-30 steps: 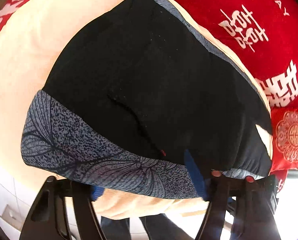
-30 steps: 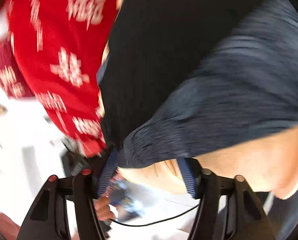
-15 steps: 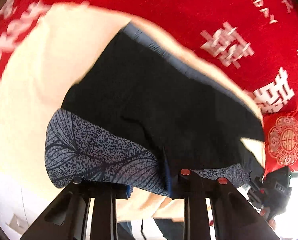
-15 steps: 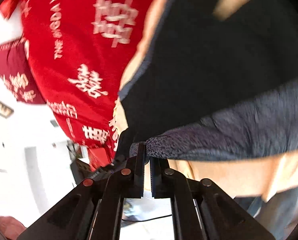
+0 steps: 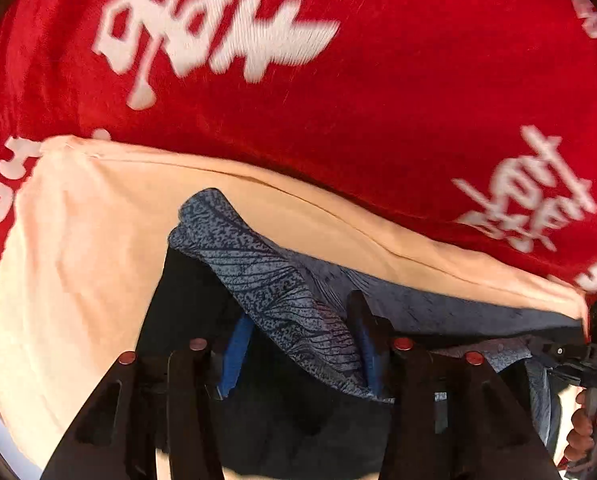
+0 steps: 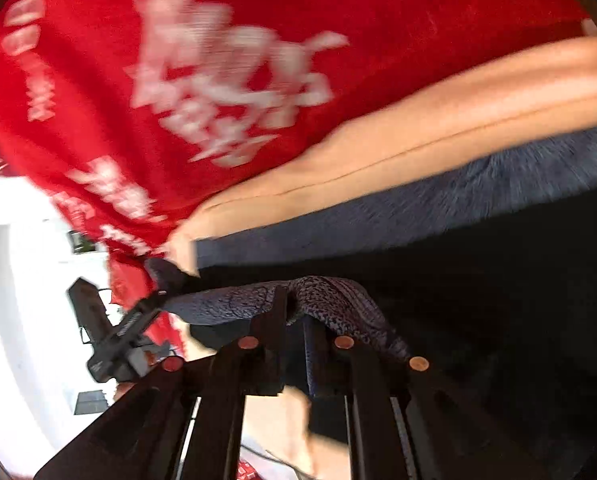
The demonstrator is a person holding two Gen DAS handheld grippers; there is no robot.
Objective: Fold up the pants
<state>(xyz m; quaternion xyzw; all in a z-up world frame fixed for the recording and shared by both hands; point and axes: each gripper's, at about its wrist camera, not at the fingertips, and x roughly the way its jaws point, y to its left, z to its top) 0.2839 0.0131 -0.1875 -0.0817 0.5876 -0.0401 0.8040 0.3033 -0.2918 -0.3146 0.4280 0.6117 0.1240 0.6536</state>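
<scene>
Black pants (image 5: 186,304) with a grey-blue leaf-print band (image 5: 274,280) lie on a cream cushion (image 5: 82,264). In the left wrist view my left gripper (image 5: 298,356) has its jaws apart, with the printed band draped between and over the fingers. In the right wrist view the pants (image 6: 498,264) are dark and blurred; my right gripper (image 6: 294,320) is shut on a bunched piece of the printed band (image 6: 330,300), lifted off the black cloth. The right gripper and the hand on it also show at the left wrist view's right edge (image 5: 590,356).
A red cloth with white characters (image 5: 338,92) lies beyond the cushion and fills the upper part of both views (image 6: 178,80). A bright white room area (image 6: 22,280) lies at the left of the right wrist view.
Both grippers have carried the printed band up and over the black cloth toward the cushion's far edge. The right gripper stays shut on the band; the left jaws stand wider than half a second ago.
</scene>
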